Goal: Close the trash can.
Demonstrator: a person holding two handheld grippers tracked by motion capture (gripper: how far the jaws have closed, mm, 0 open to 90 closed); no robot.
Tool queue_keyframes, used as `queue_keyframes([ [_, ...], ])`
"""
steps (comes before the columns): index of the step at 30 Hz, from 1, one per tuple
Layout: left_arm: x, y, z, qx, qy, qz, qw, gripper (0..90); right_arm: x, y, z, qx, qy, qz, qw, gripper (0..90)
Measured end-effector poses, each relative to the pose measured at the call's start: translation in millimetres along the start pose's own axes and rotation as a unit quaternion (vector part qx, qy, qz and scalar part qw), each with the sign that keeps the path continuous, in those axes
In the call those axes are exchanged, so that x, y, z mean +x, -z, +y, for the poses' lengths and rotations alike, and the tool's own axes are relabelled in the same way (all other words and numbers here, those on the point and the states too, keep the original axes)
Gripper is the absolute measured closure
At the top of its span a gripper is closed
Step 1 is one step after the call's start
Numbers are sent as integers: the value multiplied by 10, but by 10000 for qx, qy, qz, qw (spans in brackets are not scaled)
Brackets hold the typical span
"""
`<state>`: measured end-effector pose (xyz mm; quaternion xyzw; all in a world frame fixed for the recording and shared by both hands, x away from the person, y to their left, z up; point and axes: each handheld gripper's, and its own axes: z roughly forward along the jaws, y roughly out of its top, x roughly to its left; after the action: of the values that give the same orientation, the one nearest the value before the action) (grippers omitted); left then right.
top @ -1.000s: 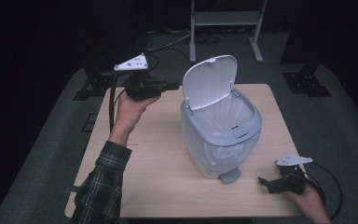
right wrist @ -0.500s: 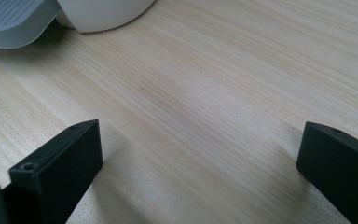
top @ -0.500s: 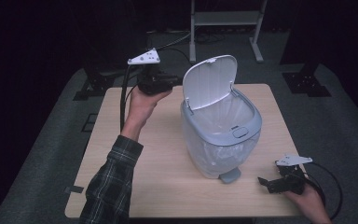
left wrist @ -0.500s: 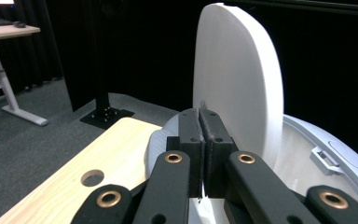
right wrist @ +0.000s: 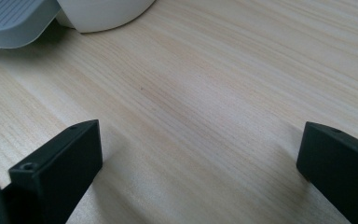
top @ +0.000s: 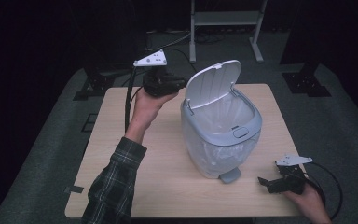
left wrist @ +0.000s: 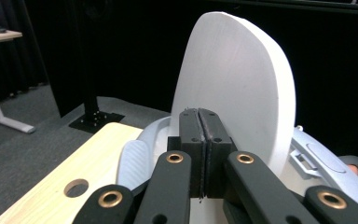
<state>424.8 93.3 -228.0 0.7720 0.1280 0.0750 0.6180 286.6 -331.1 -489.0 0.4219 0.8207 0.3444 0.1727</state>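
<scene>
At the far left of the high view, a plaid sleeve (top: 114,186) reaches up over the wooden table (top: 121,140), and the person's left hand (top: 145,106) holds the left gripper (top: 179,84) above the table's far left part, with its grey three-cornered plate (top: 151,59) on top and its cable (top: 128,100) hanging down beside the wrist. Its jaws are clenched together with nothing between them; in the left gripper view they meet flat, pad against pad, and point at the back of the raised white lid (left wrist: 237,88). From above, the gripper tips sit just beside the lid's (top: 213,84) left edge; whether they touch it I cannot tell.

Near the middle of the table stands the pedal bin (top: 221,135), pale grey, upright, its lid tilted open toward the far left and a clear liner showing inside. Its foot pedal (top: 230,175) juts out at the near side.

Toward the right, near the table's front right corner, the right hand (top: 307,198) holds the right gripper (top: 264,183) low over the table, well apart from the bin body and pointing toward the pedal. Its jaws are spread wide, released; in the right gripper view bare wood lies between them, and the ribbed pedal (right wrist: 14,21) sits ahead at the upper left.
</scene>
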Motion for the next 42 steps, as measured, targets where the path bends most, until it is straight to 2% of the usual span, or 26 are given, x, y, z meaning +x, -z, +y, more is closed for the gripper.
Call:
queue_keyframes([
  [2,-30,-21,-13,-33,26,-94,9999,896,0,0,0,0,-1,0,10000,0],
  [10,-153,-114,-18,113,-107,-261,9995,900,0,0,0,0,-2,0,10000,0],
  [17,-289,-216,-3,221,-186,-499,9983,900,0,0,0,-1,-1,0,10000,0],
  [30,-532,-434,10,602,-303,-820,9944,900,0,0,0,0,-1,0,10000,0],
  [42,-686,-638,-38,902,-312,-940,9910,900,0,0,0,-1,0,0,10000,0],
])
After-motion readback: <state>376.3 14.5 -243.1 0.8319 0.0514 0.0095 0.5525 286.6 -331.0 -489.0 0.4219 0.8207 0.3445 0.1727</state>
